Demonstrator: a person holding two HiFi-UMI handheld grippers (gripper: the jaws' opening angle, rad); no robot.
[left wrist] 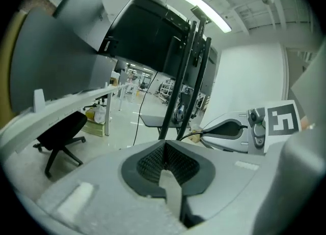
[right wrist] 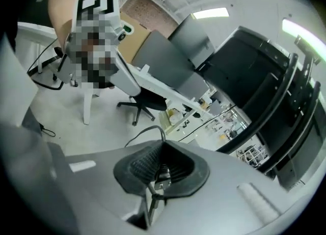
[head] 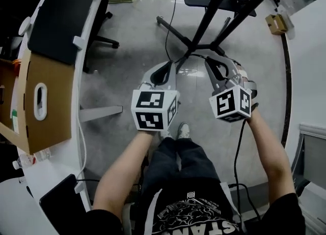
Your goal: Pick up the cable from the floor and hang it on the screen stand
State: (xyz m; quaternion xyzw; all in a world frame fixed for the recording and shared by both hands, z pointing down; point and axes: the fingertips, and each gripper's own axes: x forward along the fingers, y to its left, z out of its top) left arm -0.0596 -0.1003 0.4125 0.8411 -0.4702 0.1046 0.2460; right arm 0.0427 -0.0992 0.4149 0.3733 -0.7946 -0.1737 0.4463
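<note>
My right gripper is shut on the metal plug end of the black cable, which arches out of the jaws and drops to the left. In the head view both grippers are held up side by side before the black screen stand: the left gripper beside the right gripper. My left gripper has its pads together with nothing between them. The left gripper view shows the cable leading into the right gripper. The stand's posts carry a dark screen.
A curved white desk with a cardboard box runs along the left, a black office chair beside it. Another thin cable lies on the floor by the stand's legs. A small box sits far right.
</note>
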